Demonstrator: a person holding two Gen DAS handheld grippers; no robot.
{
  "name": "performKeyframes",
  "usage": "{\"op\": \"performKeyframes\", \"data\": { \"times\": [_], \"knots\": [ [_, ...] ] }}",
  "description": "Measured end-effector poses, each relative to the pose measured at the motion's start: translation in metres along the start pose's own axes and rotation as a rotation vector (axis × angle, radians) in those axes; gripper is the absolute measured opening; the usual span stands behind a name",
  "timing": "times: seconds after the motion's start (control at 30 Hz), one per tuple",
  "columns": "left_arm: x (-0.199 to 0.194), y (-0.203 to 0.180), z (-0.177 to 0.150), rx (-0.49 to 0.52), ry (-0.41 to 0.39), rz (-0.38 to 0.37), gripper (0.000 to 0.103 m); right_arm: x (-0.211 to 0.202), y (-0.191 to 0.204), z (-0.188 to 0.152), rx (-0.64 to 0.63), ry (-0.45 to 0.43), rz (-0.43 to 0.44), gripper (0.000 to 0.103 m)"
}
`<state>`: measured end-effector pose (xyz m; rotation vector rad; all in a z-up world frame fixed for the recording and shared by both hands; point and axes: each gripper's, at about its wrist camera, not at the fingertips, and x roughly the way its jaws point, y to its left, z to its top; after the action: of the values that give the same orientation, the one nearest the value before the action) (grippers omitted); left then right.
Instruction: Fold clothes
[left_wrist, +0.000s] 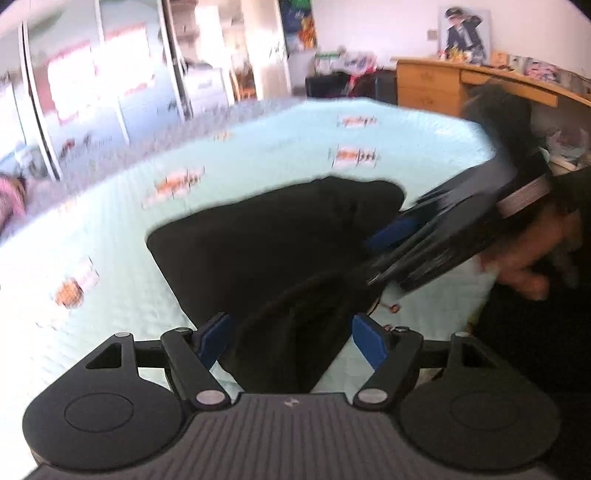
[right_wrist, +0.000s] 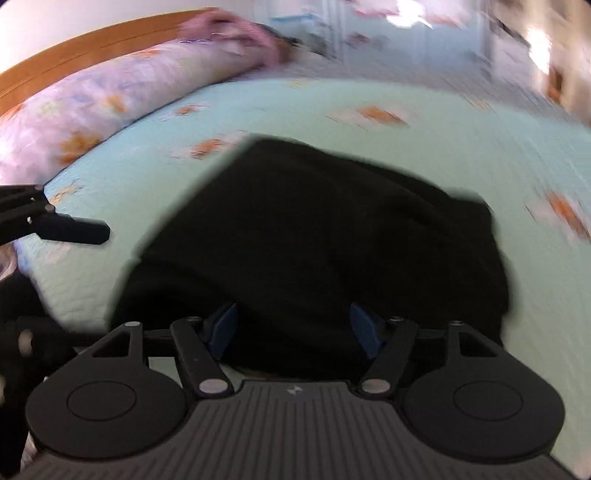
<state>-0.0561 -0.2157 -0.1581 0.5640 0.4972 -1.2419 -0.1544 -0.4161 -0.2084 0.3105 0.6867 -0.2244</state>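
Mostly blurred; black garment (right_wrist: 314, 236) folds indistinct; bedspread (right_wrist: 369, 110) smeared.

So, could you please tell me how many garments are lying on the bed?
1: a black garment on the green quilt, just ahead of both grippers. Others may lie out of view.

We see wide bare stretch of bed (left_wrist: 110, 229) left of and beyond black garment (left_wrist: 258, 251) — free passage there. Right tool (left_wrist: 413, 240) crosses over garment's right part, blocking that side for us. Long pillow (right_wrist: 85, 107) and wooden headboard (right_wrist: 74, 48) bound one edge of bed. Wooden desk (left_wrist: 428, 85) stands past far corner — clear of bed.
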Motion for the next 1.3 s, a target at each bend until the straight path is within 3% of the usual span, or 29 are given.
{"op": "performKeyframes", "data": {
  "times": [0.07,0.17,0.3,0.4,0.47,0.57,0.63,0.77,0.87,0.97,1.1,1.23,1.3],
  "knots": [
    [0.013,-0.004,-0.005,-0.01,0.044,-0.017,0.076,-0.018,-0.006,0.0,0.068,-0.046,0.006,0.068],
    [0.022,-0.021,-0.017,0.06,0.061,0.009,0.08,-0.036,0.001,0.014,0.06,-0.159,0.018,0.07],
    [0.016,-0.016,-0.01,0.069,0.062,0.01,0.08,-0.012,0.015,0.038,-0.015,-0.233,-0.004,0.078],
    [0.007,-0.008,-0.005,0.059,0.054,0.012,0.08,0.025,0.0,0.044,-0.047,-0.177,-0.037,0.078],
    [0.002,-0.007,-0.007,0.049,0.045,0.017,0.08,0.04,-0.026,0.037,-0.045,-0.13,-0.14,0.074],
    [0.001,-0.003,-0.008,0.011,0.023,0.018,0.08,0.025,-0.066,0.031,0.077,-0.157,-0.084,0.061],
    [0.004,-0.001,-0.004,-0.007,0.0,0.016,0.08,0.007,-0.064,0.034,0.108,-0.202,-0.132,0.064],
    [0.017,0.0,0.01,0.007,-0.019,0.016,0.081,-0.008,-0.049,0.047,0.089,-0.292,-0.07,0.076],
    [0.042,-0.011,0.011,0.042,0.021,-0.009,0.081,0.013,-0.037,0.062,0.046,-0.275,-0.068,0.078],
    [0.065,-0.022,-0.006,0.104,0.12,-0.035,0.082,0.048,-0.044,0.066,0.023,-0.146,-0.119,0.077],
    [0.054,-0.027,-0.009,0.09,0.11,-0.033,0.082,0.044,-0.091,0.061,0.181,-0.118,-0.255,0.077],
    [0.031,-0.029,0.004,0.047,0.003,-0.082,0.083,-0.012,-0.104,0.04,0.341,-0.244,-0.229,0.078],
    [0.038,-0.033,0.004,0.061,0.015,-0.091,0.083,-0.026,-0.094,0.033,0.369,-0.294,-0.197,0.078]
  ]
}}
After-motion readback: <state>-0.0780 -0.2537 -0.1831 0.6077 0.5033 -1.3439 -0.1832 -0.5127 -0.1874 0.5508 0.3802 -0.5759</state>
